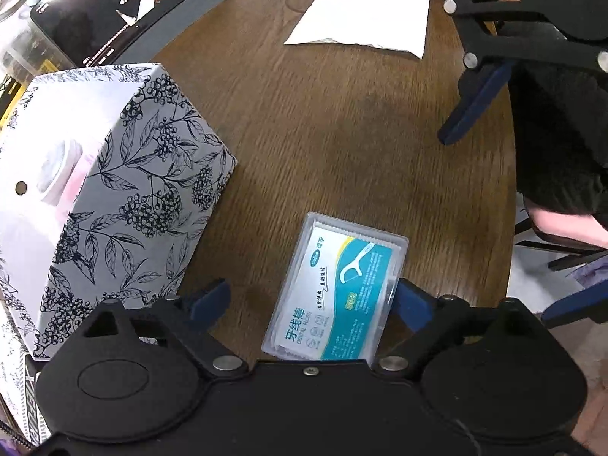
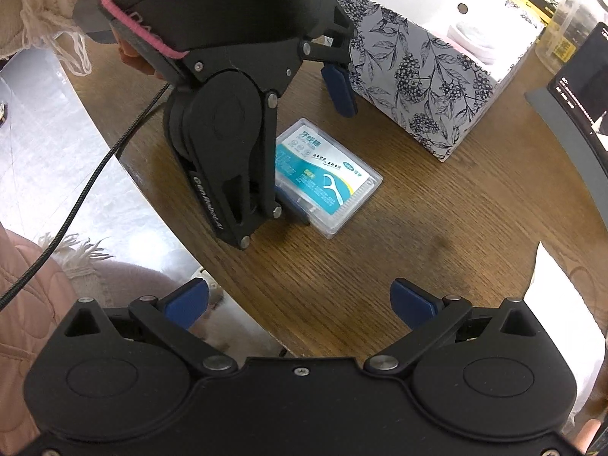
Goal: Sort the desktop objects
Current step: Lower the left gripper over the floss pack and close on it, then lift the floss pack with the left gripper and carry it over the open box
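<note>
A clear plastic dental floss box (image 1: 338,288) with a teal and white label lies flat on the round wooden table (image 1: 342,133). My left gripper (image 1: 311,298) is open and straddles it. Its right finger touches the box's edge and its left finger stands apart. In the right wrist view the same left gripper (image 2: 315,148) comes down over the floss box (image 2: 330,174). My right gripper (image 2: 300,300) is open with nothing between its fingers, low over the table's near edge; one of its blue fingers (image 1: 471,106) shows at the upper right in the left wrist view.
A white open-top box with a dark berry print (image 1: 133,174) (image 2: 429,87) stands close beside the floss box and holds a white round item. A white paper packet (image 1: 364,11) lies across the table. A tablet (image 1: 125,0) with a lit screen sits at the far edge.
</note>
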The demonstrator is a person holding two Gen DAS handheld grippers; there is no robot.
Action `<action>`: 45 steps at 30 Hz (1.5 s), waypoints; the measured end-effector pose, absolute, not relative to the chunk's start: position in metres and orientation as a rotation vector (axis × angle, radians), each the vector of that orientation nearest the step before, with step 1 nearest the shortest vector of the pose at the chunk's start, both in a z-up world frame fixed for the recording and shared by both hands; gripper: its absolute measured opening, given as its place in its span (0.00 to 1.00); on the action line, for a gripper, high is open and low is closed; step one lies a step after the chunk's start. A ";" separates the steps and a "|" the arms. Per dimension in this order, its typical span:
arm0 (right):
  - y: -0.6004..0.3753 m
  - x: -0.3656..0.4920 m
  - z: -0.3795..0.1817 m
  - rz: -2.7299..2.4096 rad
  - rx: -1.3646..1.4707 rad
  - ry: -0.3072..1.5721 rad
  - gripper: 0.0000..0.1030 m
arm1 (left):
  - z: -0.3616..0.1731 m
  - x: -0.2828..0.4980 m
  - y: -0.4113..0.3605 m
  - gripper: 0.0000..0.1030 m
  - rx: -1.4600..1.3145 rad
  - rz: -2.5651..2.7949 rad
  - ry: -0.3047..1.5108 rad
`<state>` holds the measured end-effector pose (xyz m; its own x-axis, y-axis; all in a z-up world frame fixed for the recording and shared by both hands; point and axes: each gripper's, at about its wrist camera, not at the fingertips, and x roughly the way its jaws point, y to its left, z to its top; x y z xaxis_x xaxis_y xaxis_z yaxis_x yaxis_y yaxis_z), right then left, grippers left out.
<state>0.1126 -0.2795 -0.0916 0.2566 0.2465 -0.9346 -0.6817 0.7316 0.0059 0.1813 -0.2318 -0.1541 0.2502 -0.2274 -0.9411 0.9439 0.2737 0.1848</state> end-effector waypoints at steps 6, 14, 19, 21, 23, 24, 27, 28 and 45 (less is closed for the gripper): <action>-0.279 0.111 -0.093 0.662 -0.446 1.145 1.00 | -0.151 0.185 -0.231 0.70 0.892 -1.005 1.026; -0.279 0.109 -0.091 0.655 -0.447 1.141 1.00 | -0.148 0.179 -0.232 0.60 0.891 -1.004 1.038; -0.280 0.107 -0.090 0.640 -0.439 1.138 1.00 | -0.147 0.178 -0.231 0.59 0.896 -0.992 1.042; -0.280 0.106 -0.089 0.634 -0.437 1.136 1.00 | -0.147 0.176 -0.232 0.59 0.901 -0.989 1.036; -0.279 0.105 -0.089 0.628 -0.437 1.134 1.00 | -0.142 0.173 -0.231 0.59 0.900 -0.992 1.024; -0.279 0.104 -0.089 0.625 -0.437 1.134 1.00 | -0.139 0.172 -0.230 0.58 0.899 -0.994 1.018; -0.279 0.103 -0.087 0.616 -0.442 1.129 1.00 | -0.130 0.168 -0.229 0.58 0.893 -0.996 0.998; -0.278 0.103 -0.086 0.613 -0.444 1.124 1.00 | -0.127 0.167 -0.228 0.58 0.890 -0.994 0.991; -0.264 0.104 -0.060 0.609 -0.450 1.065 1.00 | -0.063 0.156 -0.200 0.58 0.794 -0.956 0.884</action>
<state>0.1036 -0.2641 -0.0603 0.3486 0.2428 -0.9053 -0.6575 0.7517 -0.0516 0.1562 -0.2003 -0.0633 0.3043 -0.3388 -0.8903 0.9143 0.3662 0.1732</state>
